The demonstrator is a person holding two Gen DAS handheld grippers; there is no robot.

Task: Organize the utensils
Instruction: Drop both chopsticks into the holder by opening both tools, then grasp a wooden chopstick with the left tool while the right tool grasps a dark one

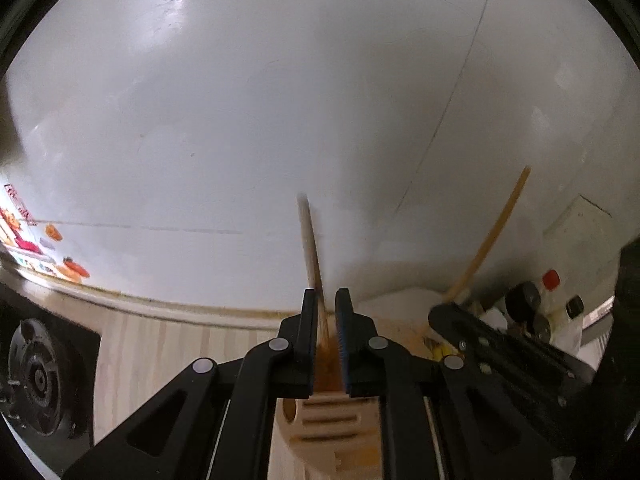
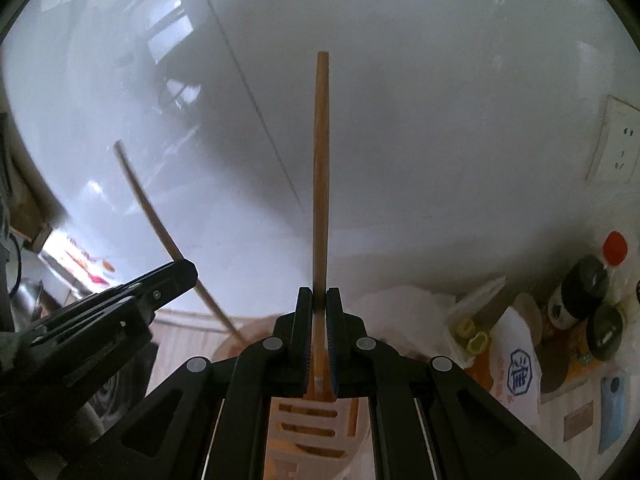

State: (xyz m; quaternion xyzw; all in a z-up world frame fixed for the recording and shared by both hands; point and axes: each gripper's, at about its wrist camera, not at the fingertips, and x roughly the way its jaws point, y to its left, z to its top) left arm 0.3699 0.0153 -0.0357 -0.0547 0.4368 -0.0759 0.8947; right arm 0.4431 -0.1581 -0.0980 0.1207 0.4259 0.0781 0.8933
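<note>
My left gripper (image 1: 325, 300) is shut on a wooden chopstick (image 1: 310, 240) that stands up between its jaws, blurred. Below it is a beige slotted utensil holder (image 1: 328, 424). My right gripper (image 2: 319, 300) is shut on another wooden chopstick (image 2: 321, 160), held upright over the same slotted holder (image 2: 308, 420). The right gripper (image 1: 452, 312) also shows at the right of the left wrist view with its chopstick (image 1: 496, 232). The left gripper (image 2: 176, 276) shows at the left of the right wrist view with its chopstick (image 2: 156, 220).
A white tiled wall (image 1: 280, 100) fills the background. A gas burner (image 1: 36, 376) sits at the left on the wooden counter (image 1: 172, 344). Bottles (image 2: 588, 288) with dark and red caps, a white bag (image 2: 516, 360) and a wall socket (image 2: 620, 144) are at the right.
</note>
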